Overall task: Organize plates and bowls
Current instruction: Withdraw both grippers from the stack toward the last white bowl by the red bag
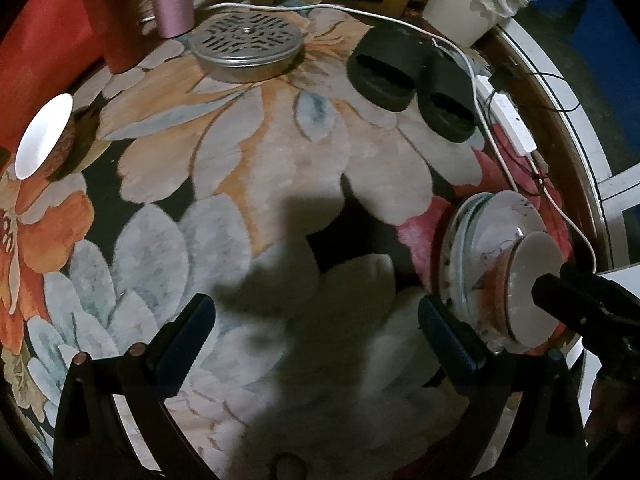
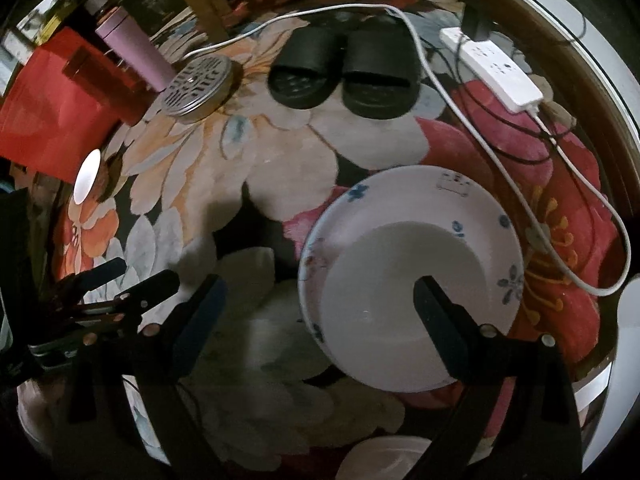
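From the left wrist, no writing can be read; the left gripper (image 1: 316, 340) stands wide open with nothing between its fingers above a flowered rug (image 1: 248, 152), and to its right a bowl (image 1: 516, 276) sits on a stack of plates (image 1: 452, 256), with the right gripper's tip beside it. From the right wrist, again no legible lettering; the right gripper (image 2: 320, 320) is spread wide and empty over a flower-patterned plate (image 2: 412, 216) lying on the rug, its right finger above the plate. Black slippers (image 2: 344, 72), a white power strip (image 2: 496, 68), a perforated metal lid (image 2: 196, 88) and a pink bottle (image 2: 132, 52) lie beyond.
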Motion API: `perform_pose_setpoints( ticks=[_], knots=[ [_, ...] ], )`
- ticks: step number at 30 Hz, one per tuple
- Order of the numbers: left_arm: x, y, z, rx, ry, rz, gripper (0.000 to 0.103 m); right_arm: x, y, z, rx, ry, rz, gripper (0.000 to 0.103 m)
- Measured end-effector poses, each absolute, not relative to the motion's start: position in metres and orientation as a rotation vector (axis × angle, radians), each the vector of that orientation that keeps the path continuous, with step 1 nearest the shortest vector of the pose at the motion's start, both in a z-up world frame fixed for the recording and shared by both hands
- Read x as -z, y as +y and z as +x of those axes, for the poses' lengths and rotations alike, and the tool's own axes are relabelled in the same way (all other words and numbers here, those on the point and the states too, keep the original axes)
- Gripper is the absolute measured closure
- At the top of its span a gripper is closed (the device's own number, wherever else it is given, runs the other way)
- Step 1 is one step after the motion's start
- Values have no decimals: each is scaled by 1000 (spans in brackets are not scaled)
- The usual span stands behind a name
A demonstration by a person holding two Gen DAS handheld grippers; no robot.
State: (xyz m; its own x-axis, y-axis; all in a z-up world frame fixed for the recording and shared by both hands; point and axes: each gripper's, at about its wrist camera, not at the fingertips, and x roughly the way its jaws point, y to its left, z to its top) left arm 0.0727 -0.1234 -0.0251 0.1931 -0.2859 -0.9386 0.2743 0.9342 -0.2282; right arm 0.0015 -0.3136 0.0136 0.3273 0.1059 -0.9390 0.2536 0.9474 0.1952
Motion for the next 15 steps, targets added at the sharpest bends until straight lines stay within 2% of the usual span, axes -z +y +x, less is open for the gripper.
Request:
perform_pose_setpoints(
  ticks=[15],
  knots=[
    [31, -86, 74, 330, 1328, -14, 1, -7, -268, 12, 15, 1271, 286, 7]
  ],
)
